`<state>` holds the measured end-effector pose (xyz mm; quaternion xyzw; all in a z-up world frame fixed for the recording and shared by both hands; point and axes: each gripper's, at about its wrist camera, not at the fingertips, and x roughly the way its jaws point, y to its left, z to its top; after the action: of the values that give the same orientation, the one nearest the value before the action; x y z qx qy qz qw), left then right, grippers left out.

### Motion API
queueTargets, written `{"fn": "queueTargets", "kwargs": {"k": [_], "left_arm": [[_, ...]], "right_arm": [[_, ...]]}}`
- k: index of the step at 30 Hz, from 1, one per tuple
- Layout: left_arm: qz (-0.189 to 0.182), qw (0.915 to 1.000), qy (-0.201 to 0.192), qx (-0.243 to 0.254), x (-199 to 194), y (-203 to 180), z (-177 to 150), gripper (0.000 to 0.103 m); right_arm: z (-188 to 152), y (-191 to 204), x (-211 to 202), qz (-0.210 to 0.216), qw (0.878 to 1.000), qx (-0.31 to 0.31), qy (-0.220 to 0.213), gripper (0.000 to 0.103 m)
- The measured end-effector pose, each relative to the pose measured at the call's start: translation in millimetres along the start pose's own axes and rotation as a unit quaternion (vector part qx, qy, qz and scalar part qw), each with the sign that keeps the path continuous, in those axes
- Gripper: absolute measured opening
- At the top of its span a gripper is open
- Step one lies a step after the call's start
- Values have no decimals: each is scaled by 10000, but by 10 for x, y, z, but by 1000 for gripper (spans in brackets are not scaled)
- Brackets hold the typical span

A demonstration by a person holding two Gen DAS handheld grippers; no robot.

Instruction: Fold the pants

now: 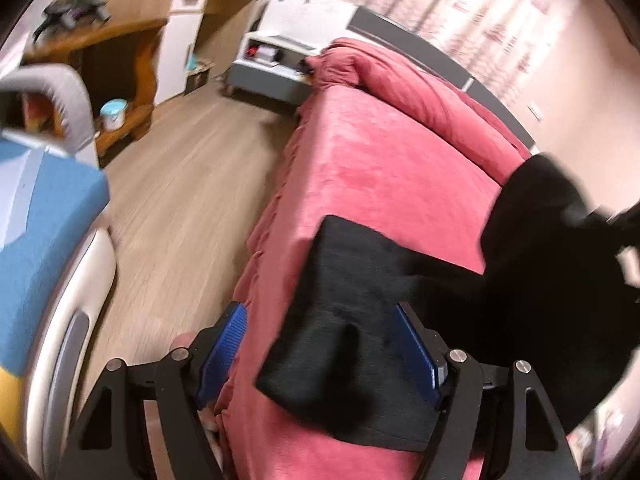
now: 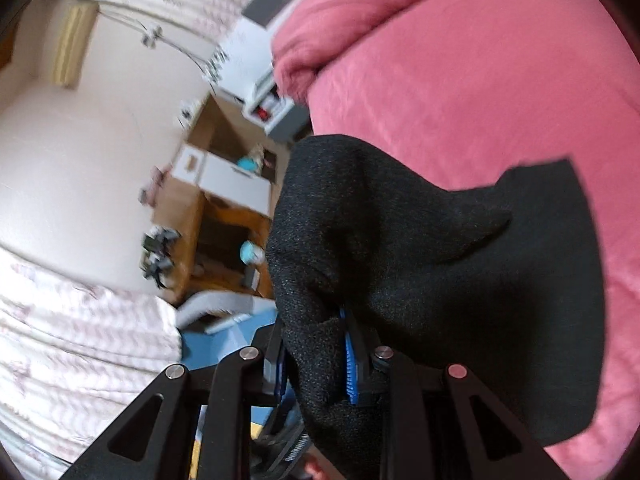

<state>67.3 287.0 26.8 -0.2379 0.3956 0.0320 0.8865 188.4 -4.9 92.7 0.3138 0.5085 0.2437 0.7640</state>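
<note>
Black pants (image 1: 360,320) lie on a pink bedspread (image 1: 380,168), one leg end flat near the bed's edge. My left gripper (image 1: 324,344) is open, its blue pads (image 1: 226,344) on either side of the pants' edge, just above the cloth. In the right wrist view my right gripper (image 2: 316,356) is shut on a bunched fold of the black pants (image 2: 440,264) and holds it lifted above the pink bedspread (image 2: 480,80). The lifted cloth hangs as a dark mass at the right of the left wrist view (image 1: 560,280).
The bed's edge (image 1: 268,240) drops to a wooden floor (image 1: 192,184) on the left. A bunched pink duvet (image 1: 420,92) lies at the bed's head. A nightstand (image 1: 272,60), a wooden desk (image 1: 100,52) and a blue-white object (image 1: 44,240) stand beside the bed.
</note>
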Motion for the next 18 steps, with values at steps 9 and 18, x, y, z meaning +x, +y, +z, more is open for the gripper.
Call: {"fn": "queueTargets", "kwargs": {"k": [9, 18], "left_arm": [[-126, 9996, 63, -227, 79, 161, -33, 75], [-1093, 9938, -186, -129, -61, -32, -1, 75]], "right_arm": [[-292, -75, 941, -248, 9958, -618, 635, 39], [-348, -665, -45, 149, 9970, -739, -198, 42]]}}
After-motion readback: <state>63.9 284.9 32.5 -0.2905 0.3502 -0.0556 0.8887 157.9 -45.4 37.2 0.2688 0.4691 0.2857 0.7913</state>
